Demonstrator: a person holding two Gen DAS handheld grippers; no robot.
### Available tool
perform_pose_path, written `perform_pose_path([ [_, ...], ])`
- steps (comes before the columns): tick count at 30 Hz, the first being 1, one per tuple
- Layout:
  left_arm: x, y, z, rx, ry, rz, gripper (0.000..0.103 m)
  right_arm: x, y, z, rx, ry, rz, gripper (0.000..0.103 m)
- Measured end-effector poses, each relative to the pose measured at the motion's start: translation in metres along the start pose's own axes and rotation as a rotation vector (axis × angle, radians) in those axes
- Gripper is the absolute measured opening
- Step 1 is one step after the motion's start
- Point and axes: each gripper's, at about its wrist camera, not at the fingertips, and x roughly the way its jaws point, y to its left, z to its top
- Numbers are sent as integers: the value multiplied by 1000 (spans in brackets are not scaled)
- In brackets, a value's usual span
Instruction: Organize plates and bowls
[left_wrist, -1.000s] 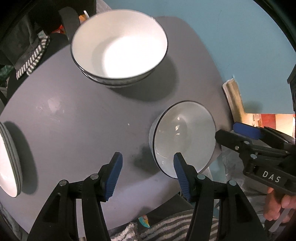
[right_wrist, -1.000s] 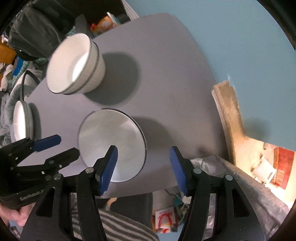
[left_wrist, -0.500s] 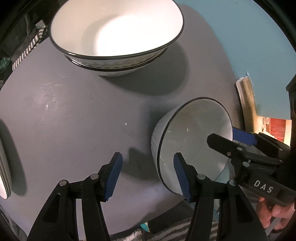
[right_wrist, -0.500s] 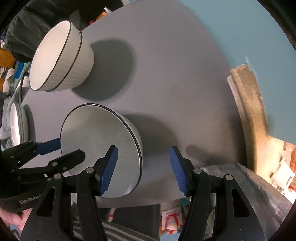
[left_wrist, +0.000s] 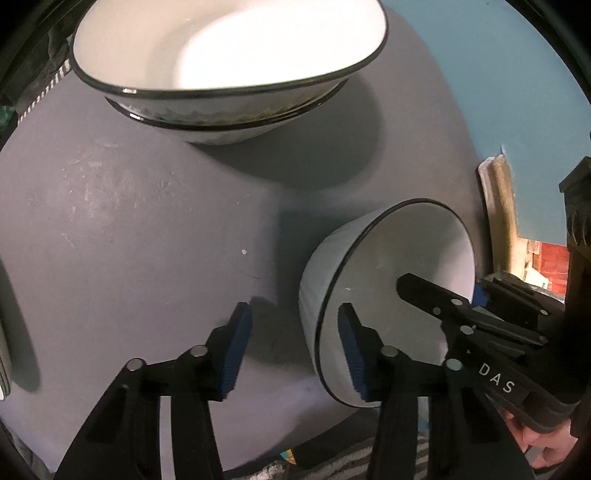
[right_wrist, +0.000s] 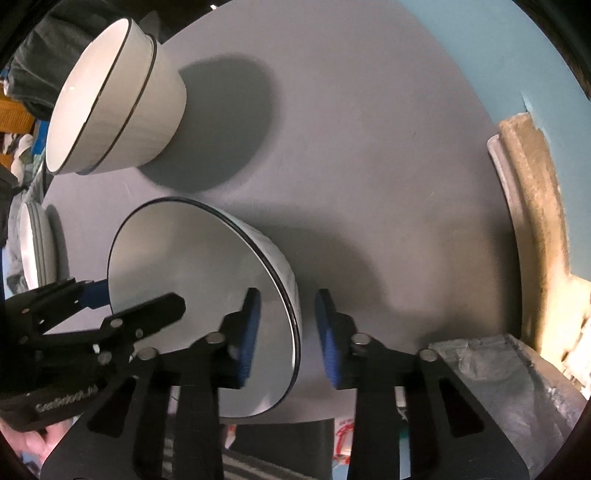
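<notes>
A single white bowl with a black rim (left_wrist: 388, 269) sits near the front edge of the round grey table (left_wrist: 147, 240); it also shows in the right wrist view (right_wrist: 192, 266). My left gripper (left_wrist: 295, 347) is open, its jaws straddling the bowl's left wall. My right gripper (right_wrist: 288, 339) is open, its jaws straddling the bowl's right wall. Neither pinches the rim. A stack of two white bowls (left_wrist: 229, 70) stands at the back; it shows in the right wrist view (right_wrist: 114, 103) too.
A stack of white plates (right_wrist: 35, 247) lies at the table's left edge. A blue wall (left_wrist: 498, 74) stands behind the table, with a pale wooden moulding (right_wrist: 532, 221) at the right. Striped cloth (left_wrist: 351, 458) lies below the front edge.
Both grippers have moved in toward the single bowl; each now has one finger inside and one outside its rim. The bowls loom larger in both views.
</notes>
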Motion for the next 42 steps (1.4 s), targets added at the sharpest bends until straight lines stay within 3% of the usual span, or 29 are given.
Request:
perform_pose_path([
  [2,7,-2,0,-9,23,-16,31,2,-3,-2,1,3,4,19],
  [3,6,1,0,-12,30,-21,30,1,-4,-3,0,5,6,14],
  [9,7,2,-1,11,17,-45,24,0,-7,-5,2,15,2,8],
  [16,7,-6,6,73,13,-8,12,-5,-4,7,-1,32,-23,7],
  [23,5,-18,-3,117,2,55,9,1,11,12,5,36,-28,7],
  [36,-46,-8,-30,110,-33,39,10,-30,52,21,-46,50,-34,7],
  [42,-77,-1,-22,110,-67,38,11,-58,66,29,-74,17,-25,7],
])
